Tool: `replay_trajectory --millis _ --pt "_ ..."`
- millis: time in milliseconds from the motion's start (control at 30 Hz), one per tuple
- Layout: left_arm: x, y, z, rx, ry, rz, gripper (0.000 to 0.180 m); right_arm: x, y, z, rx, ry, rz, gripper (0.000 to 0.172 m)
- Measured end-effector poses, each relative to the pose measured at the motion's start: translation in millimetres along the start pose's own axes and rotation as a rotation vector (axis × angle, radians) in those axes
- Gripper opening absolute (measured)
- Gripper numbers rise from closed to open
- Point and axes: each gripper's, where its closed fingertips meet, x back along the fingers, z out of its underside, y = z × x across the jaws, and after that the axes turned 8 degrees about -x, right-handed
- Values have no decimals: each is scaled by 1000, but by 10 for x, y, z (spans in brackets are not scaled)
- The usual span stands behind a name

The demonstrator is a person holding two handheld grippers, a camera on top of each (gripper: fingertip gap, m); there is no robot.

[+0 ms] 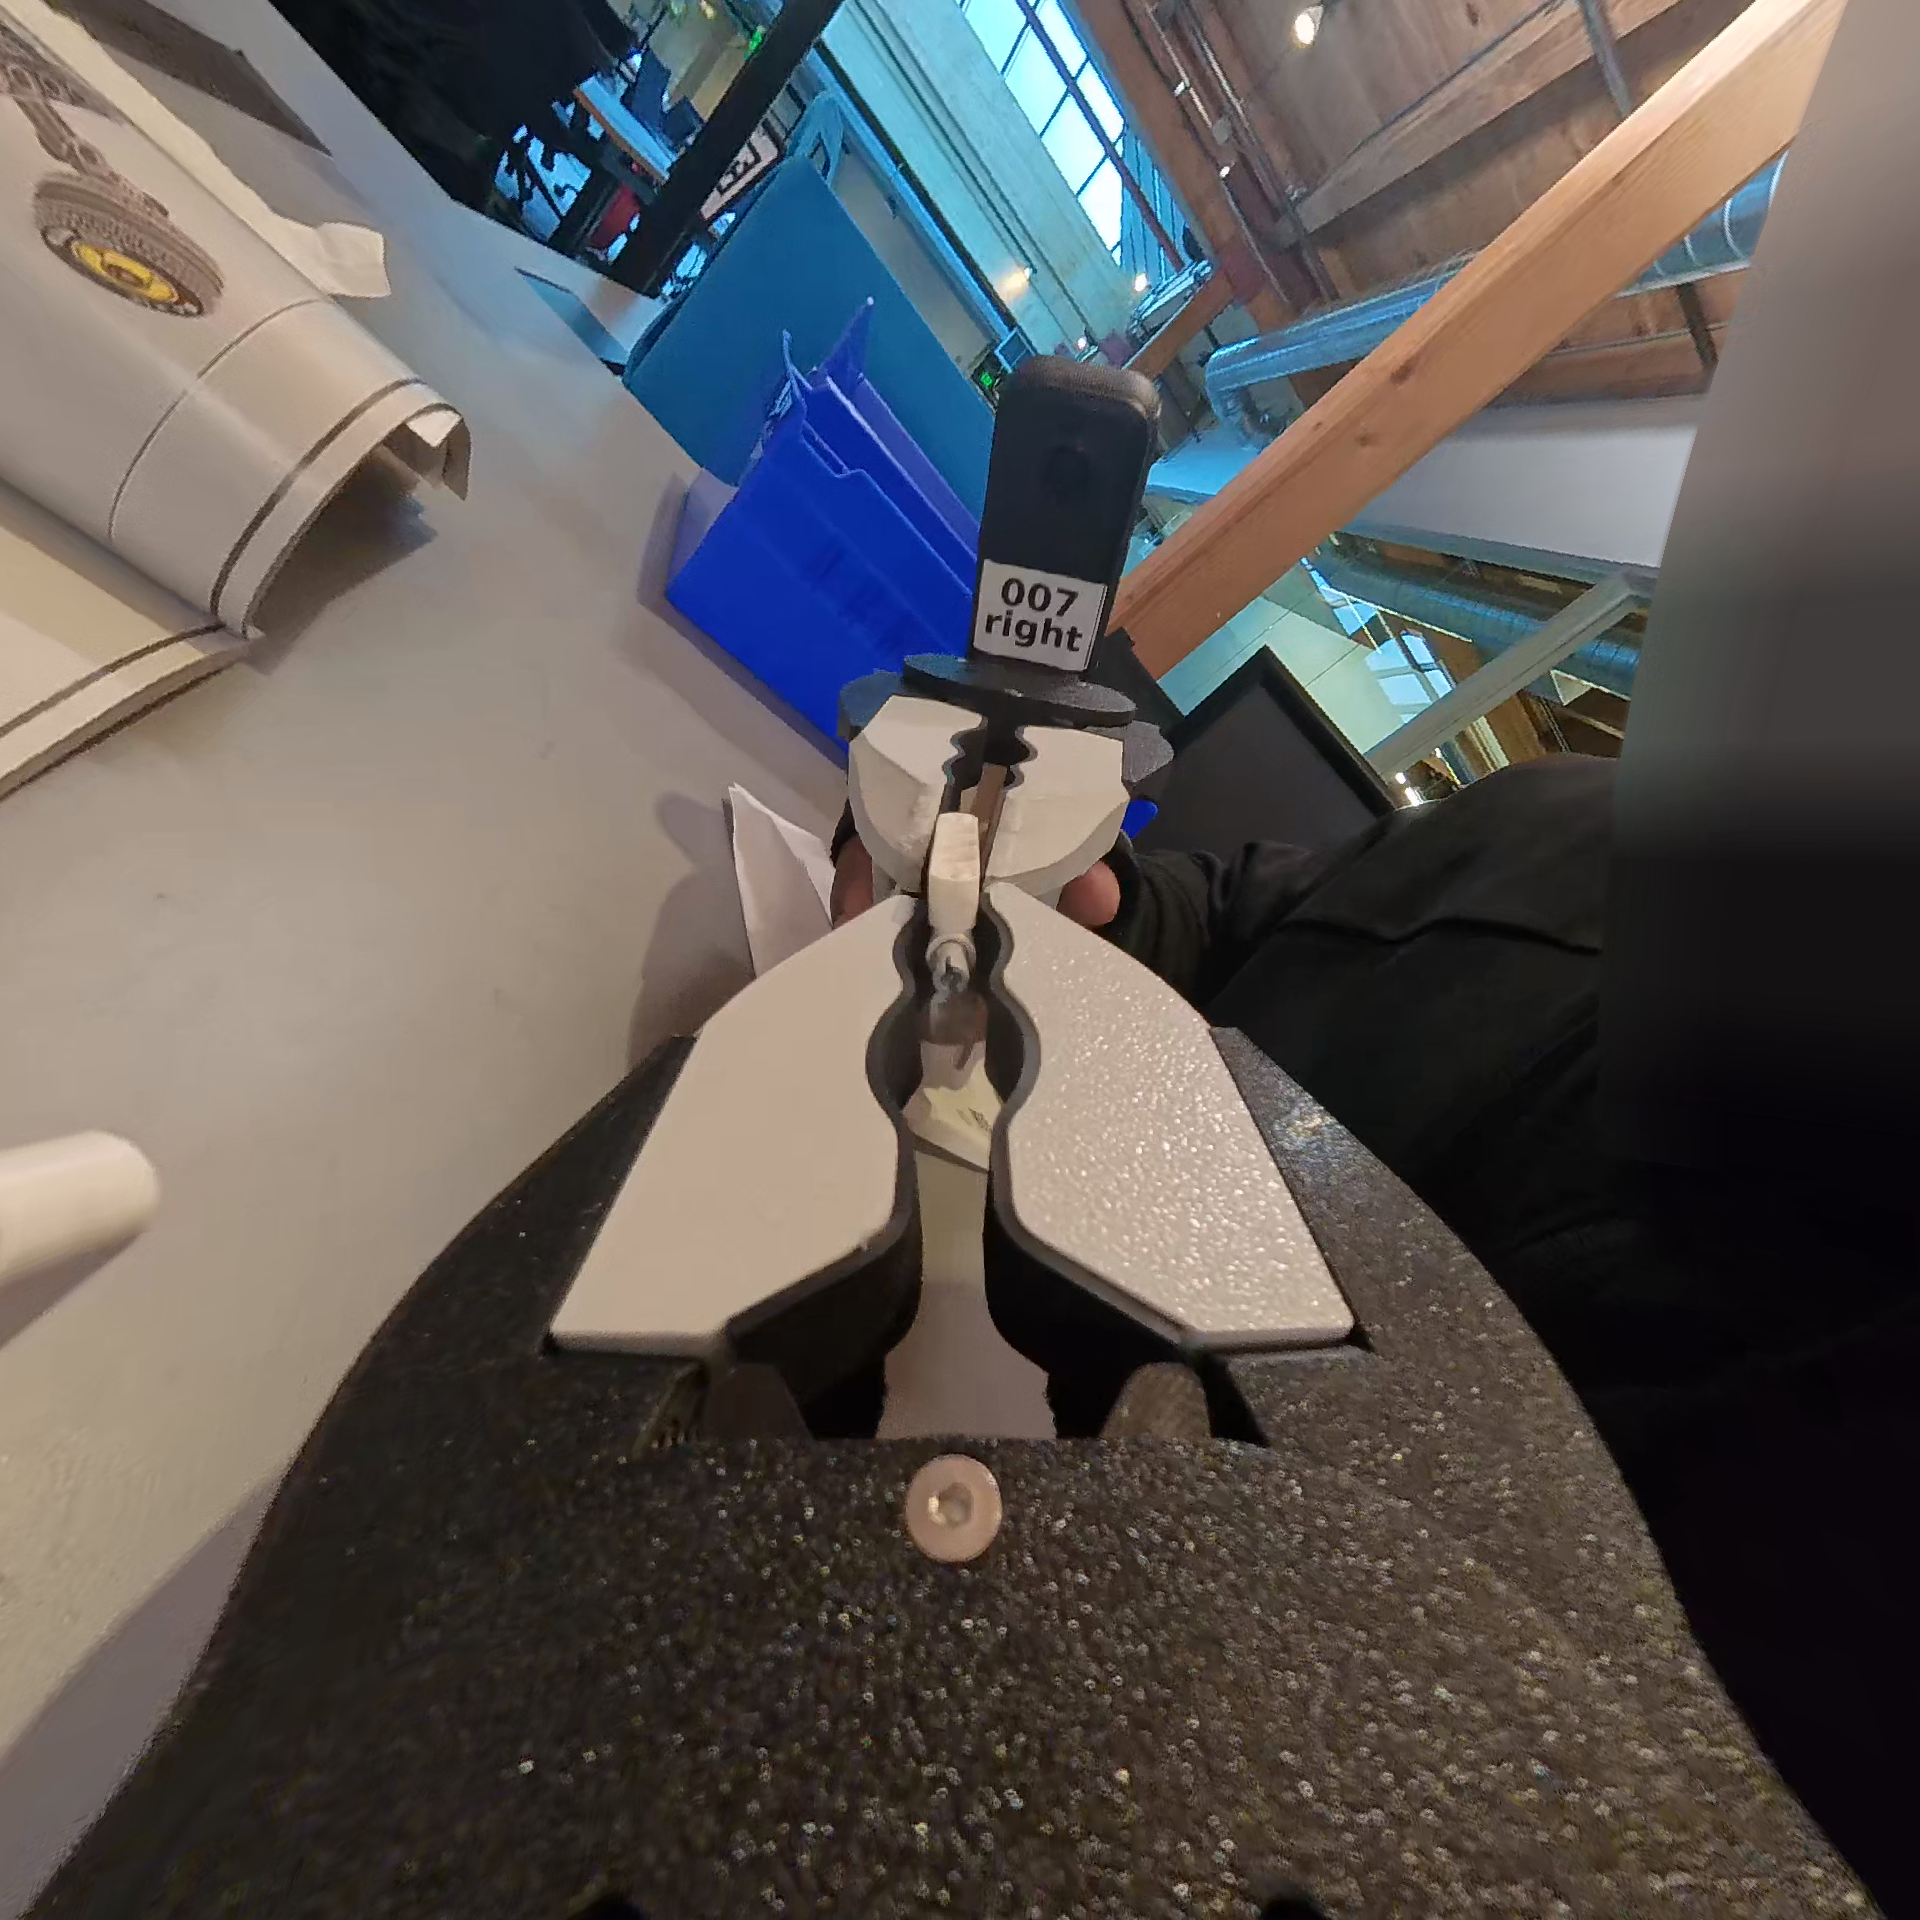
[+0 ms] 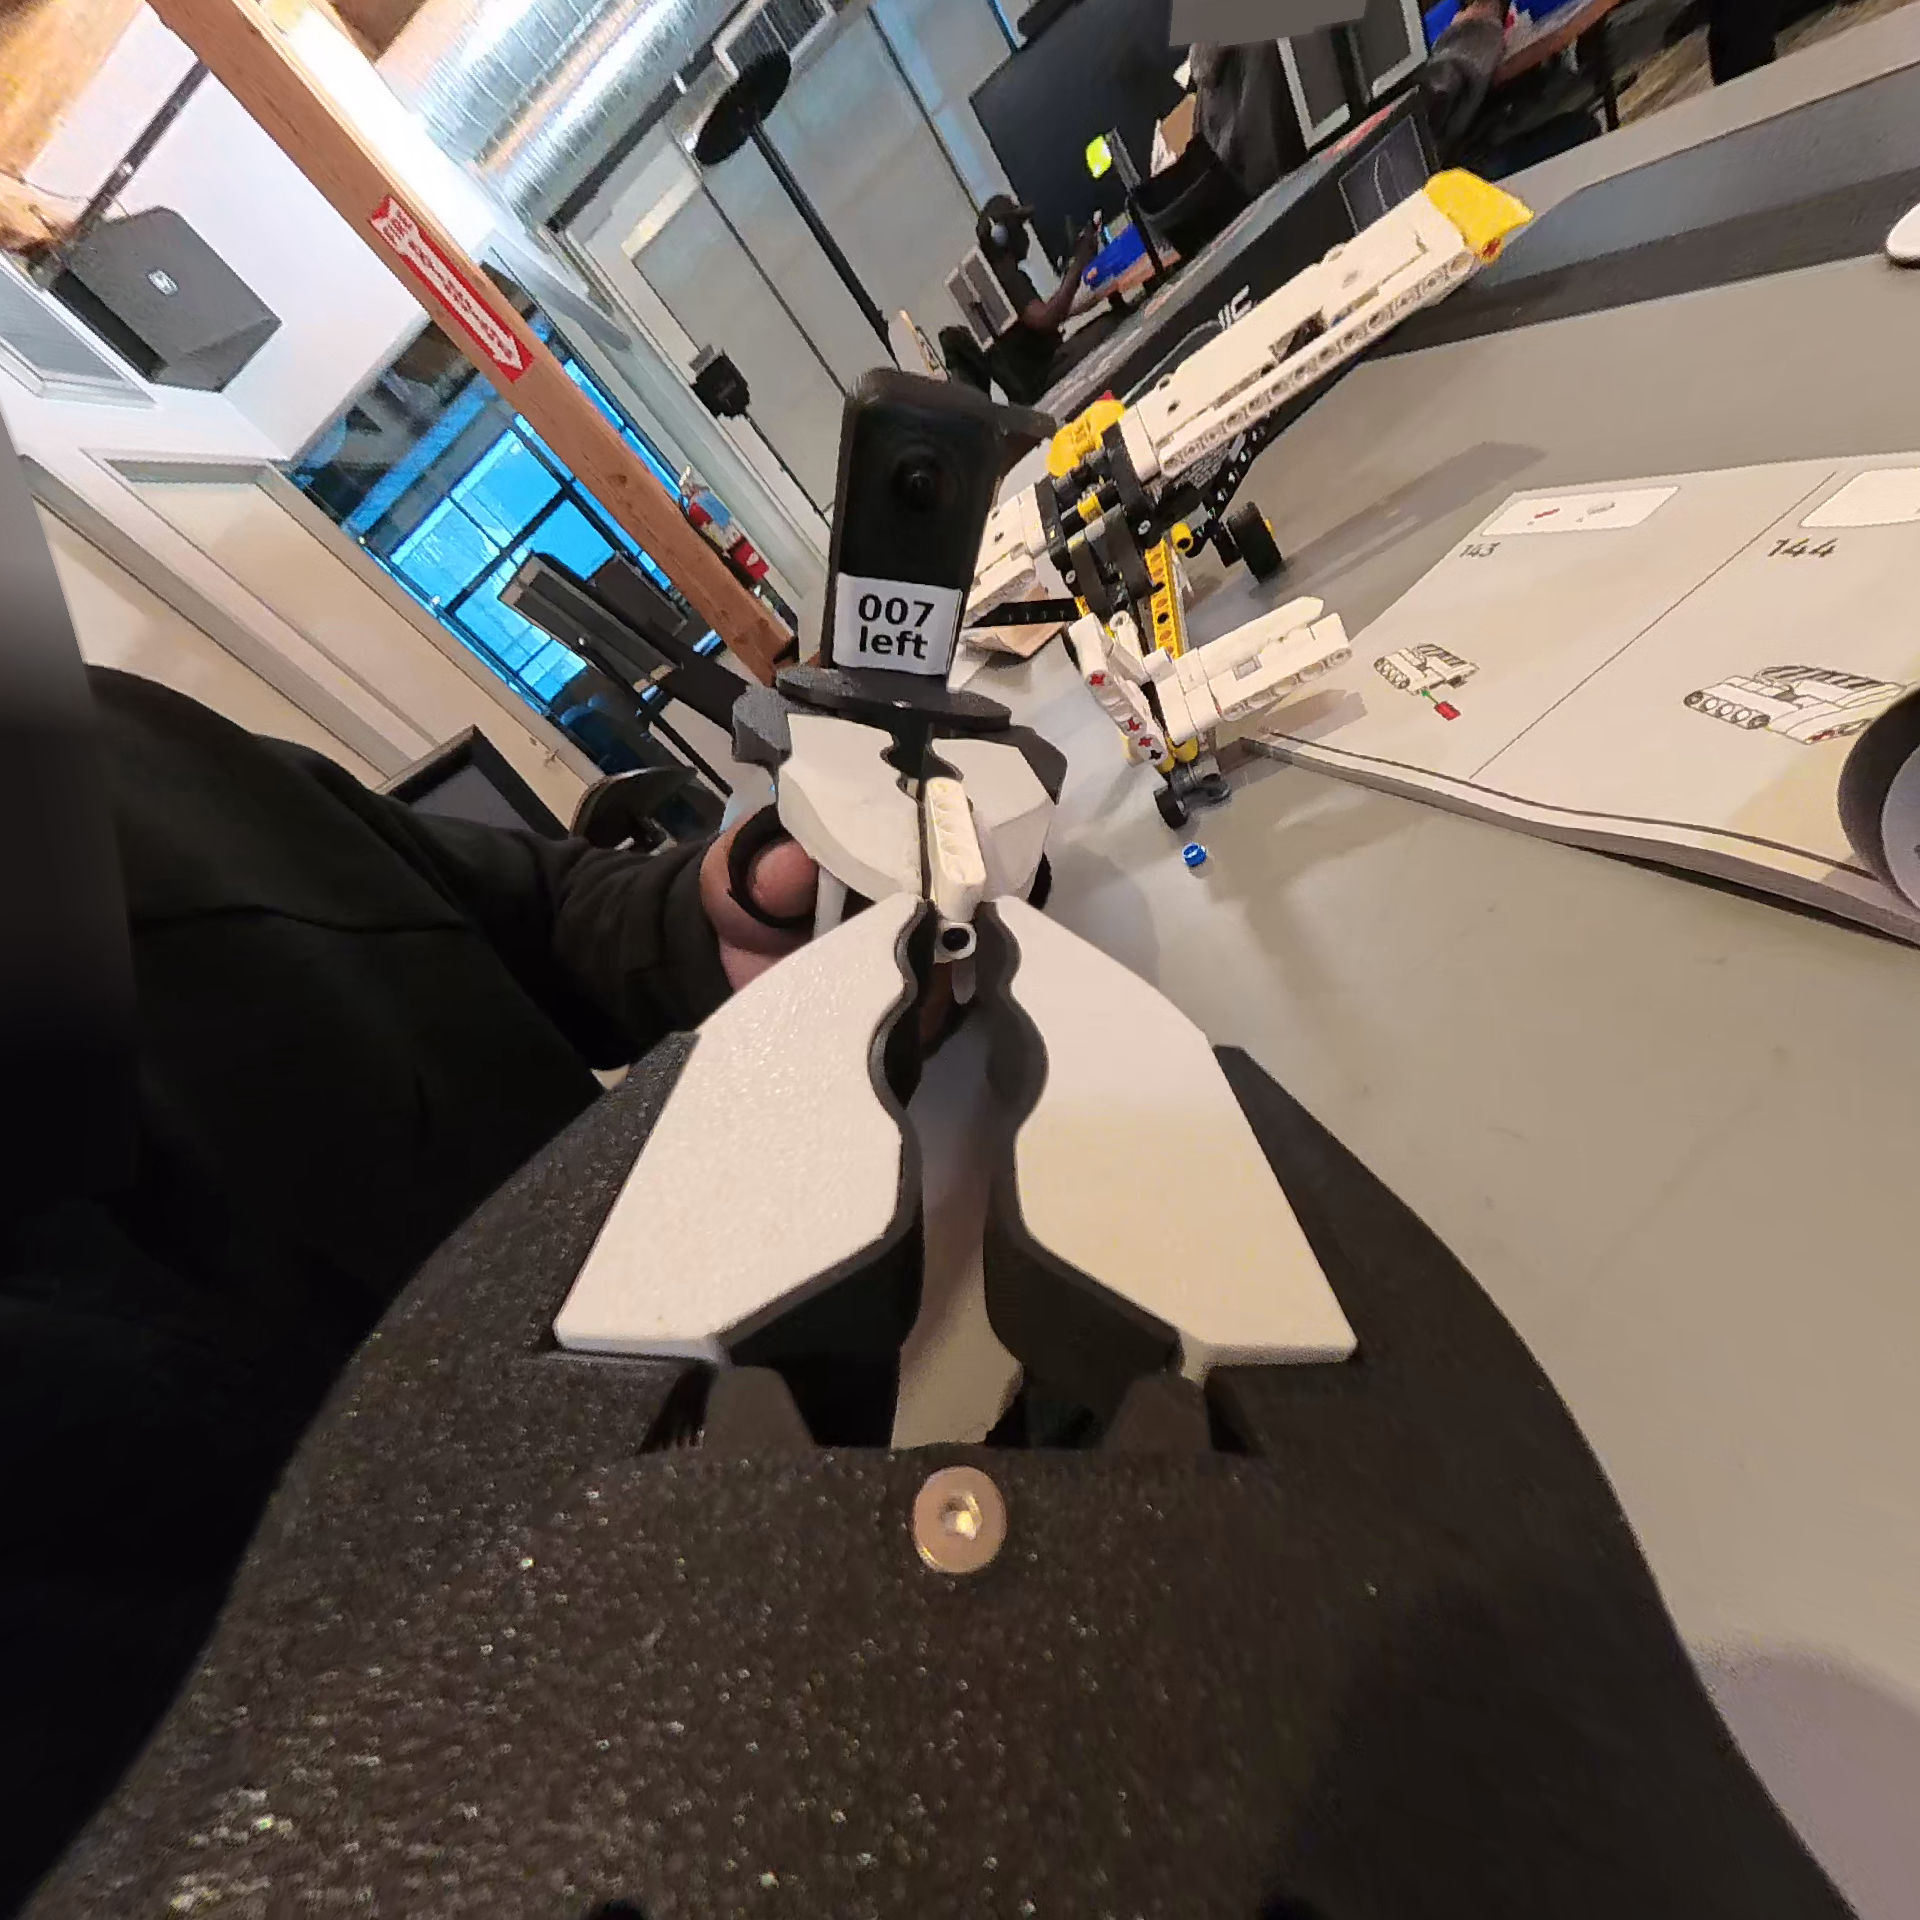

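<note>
The left claw [image 2: 925,821] and the right claw [image 1: 971,831] are meeting tip to tip above the tabletop [image 2: 1455,1039]. The left one is pinching a white holed beam [image 2: 954,836]; the right one is pinching a small white peg [image 2: 954,940] at the beam's end. A white-and-yellow brick model [image 2: 1195,540] is standing beside an open instruction booklet [image 2: 1662,644].

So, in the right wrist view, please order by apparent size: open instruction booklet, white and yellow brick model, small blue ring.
1. Open instruction booklet, largest, though nearer the camera.
2. White and yellow brick model.
3. Small blue ring, clearly smallest.
</note>
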Motion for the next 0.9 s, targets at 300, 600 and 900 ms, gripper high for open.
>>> replay_trajectory --millis 300,600,900 --pt "3 -24 21 49 11 30 8 17 27 42 -33 43 -39 7" --pt "10 -46 79 98 59 64 8 29 37 103 -1 87 -32 7" --pt "23 -43 77 115 55 67 8 30 36 107 3 82 -25 7"
